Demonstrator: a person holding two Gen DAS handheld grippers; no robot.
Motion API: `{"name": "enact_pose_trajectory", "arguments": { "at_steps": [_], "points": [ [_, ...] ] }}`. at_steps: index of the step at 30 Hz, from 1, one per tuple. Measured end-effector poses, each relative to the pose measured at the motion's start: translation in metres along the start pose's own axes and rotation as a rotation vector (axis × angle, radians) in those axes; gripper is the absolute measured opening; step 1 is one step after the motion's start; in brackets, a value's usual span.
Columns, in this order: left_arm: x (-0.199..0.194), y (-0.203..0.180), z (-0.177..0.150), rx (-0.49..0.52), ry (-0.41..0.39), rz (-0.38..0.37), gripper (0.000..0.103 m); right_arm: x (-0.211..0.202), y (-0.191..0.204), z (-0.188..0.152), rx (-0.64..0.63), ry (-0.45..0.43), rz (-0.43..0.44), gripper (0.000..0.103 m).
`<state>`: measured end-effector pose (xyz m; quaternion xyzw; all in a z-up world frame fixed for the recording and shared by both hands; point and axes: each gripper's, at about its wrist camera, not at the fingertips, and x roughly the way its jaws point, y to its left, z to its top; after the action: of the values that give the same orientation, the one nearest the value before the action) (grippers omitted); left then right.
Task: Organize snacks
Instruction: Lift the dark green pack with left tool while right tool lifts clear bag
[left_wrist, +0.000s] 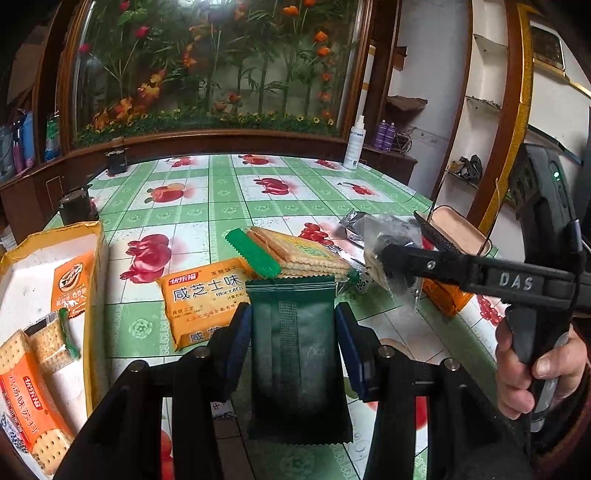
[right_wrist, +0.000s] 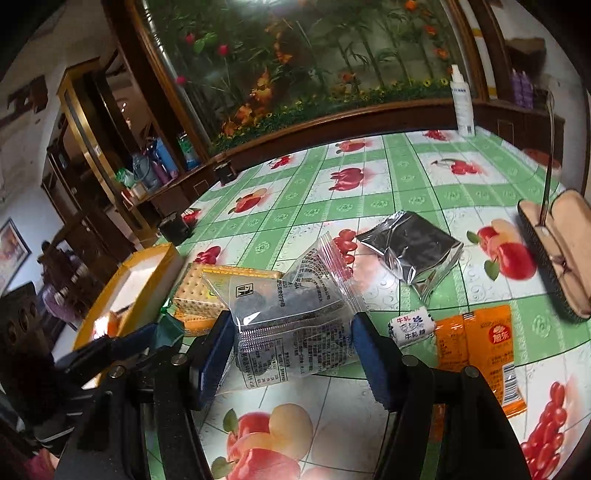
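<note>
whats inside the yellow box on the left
The yellow box holds an orange cracker pack, a clear-wrapped cracker pack with a green end and an orange sachet. Its white floor shows between them; anything beneath the packs is covered.

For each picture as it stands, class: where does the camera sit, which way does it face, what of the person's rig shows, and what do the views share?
Left wrist: sits behind the left gripper, facing across the table toward the flower panel; its fingers pinch a dark green packet; the right gripper and hand show.
Right wrist: sits behind the right gripper, clamping a clear packet; the left gripper's arm enters lower left.
Shared: cracker pack, yellow box, silver packet.
</note>
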<state>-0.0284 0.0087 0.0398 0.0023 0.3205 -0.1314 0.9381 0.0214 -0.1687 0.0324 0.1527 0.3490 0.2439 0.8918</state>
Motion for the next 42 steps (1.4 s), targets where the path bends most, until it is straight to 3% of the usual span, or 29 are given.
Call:
{"name": "enact_pose_trajectory", "arguments": {
  "at_steps": [7,13,17,20,26,34,42],
  "points": [
    [0.012,0.007,0.0,-0.026,0.043,0.002,0.044,0.001,0.01,-0.008,0.003,0.009,-0.002,0.07],
    [0.005,0.007,-0.001,-0.042,0.019,0.019,0.044,0.011,0.003,-0.012,0.044,0.045,-0.007,0.07],
    [-0.001,0.011,-0.003,-0.14,0.026,-0.018,0.044,0.017,-0.005,-0.015,0.083,0.068,-0.002,0.07],
    [-0.008,0.009,-0.005,-0.165,0.034,-0.004,0.044,0.017,-0.003,-0.016,0.079,0.069,-0.001,0.07],
    [-0.023,0.006,-0.017,-0.163,0.049,-0.022,0.044,0.011,0.001,-0.016,0.072,0.049,0.01,0.07],
    [-0.036,0.024,-0.032,-0.238,0.067,-0.123,0.044,-0.006,0.006,-0.013,0.038,-0.034,-0.033,0.069],
    [-0.026,0.017,-0.031,-0.212,0.117,-0.111,0.045,-0.01,0.0,-0.012,0.06,-0.041,-0.035,0.069]
  ]
}}
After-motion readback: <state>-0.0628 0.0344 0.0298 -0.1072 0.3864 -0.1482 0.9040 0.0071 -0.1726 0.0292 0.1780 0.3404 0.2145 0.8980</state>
